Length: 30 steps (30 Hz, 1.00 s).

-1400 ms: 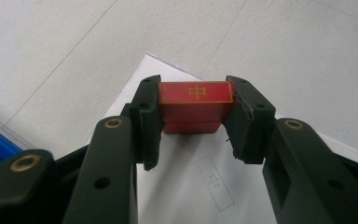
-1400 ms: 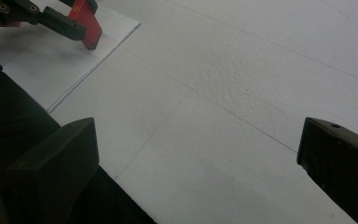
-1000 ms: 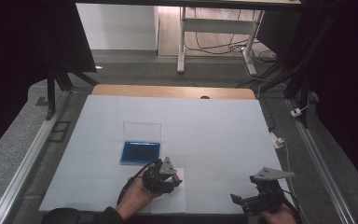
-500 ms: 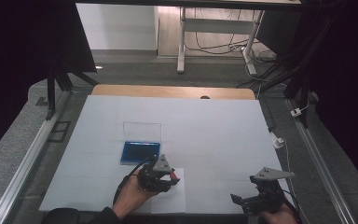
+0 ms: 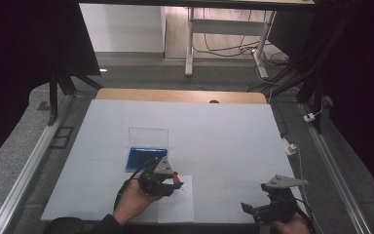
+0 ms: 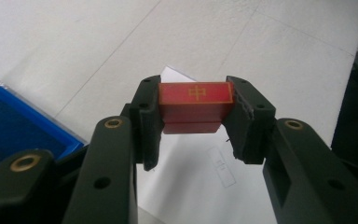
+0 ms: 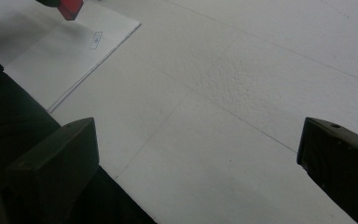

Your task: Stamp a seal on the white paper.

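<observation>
Evidently mid-stamping, the left claw [image 6: 196, 116] clamped the red stamp [image 6: 196, 106] above the paper sheet [image 5: 177, 204]; pressing down squarely seemed next, while the right claw [image 7: 196, 158] gaped wide.

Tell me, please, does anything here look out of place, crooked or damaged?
Nothing stands out. The left gripper holds the red stamp block squarely between its fingers, above the paper sheet. The blue ink pad case lies open and flat. The right gripper is open.

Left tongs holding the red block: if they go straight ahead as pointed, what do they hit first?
Most likely the white sheet of paper on the table. The left tongs, shut on the red block, tilt down toward it. Beyond looks like bare table, though depth is hard to judge.
</observation>
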{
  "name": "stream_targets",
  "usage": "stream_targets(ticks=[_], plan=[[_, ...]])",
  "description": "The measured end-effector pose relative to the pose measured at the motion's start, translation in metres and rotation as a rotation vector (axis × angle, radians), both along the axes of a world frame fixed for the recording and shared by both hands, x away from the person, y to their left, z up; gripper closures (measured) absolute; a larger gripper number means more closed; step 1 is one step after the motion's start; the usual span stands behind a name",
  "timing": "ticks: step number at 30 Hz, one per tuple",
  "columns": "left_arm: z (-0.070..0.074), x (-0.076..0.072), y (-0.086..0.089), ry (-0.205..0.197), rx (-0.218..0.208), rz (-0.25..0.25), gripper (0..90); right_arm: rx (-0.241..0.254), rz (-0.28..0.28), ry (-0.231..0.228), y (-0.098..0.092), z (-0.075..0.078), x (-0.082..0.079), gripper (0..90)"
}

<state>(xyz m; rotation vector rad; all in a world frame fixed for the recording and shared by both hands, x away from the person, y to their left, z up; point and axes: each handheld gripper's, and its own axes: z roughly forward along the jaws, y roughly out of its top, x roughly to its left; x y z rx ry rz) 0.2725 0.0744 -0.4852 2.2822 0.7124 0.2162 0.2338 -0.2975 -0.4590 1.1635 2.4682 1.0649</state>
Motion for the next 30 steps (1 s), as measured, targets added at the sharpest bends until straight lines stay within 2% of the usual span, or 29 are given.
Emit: stream_targets(ticks=[8,30], plan=[[0.005,0.003,0.009,-0.011,0.015,0.022,57.8,0.000,0.002,0.000,0.001,0.000,0.000,0.0],[0.017,0.019,0.047,-0.015,-0.002,0.130,57.8,-0.005,0.006,0.001,0.001,0.000,0.000,0.0]])
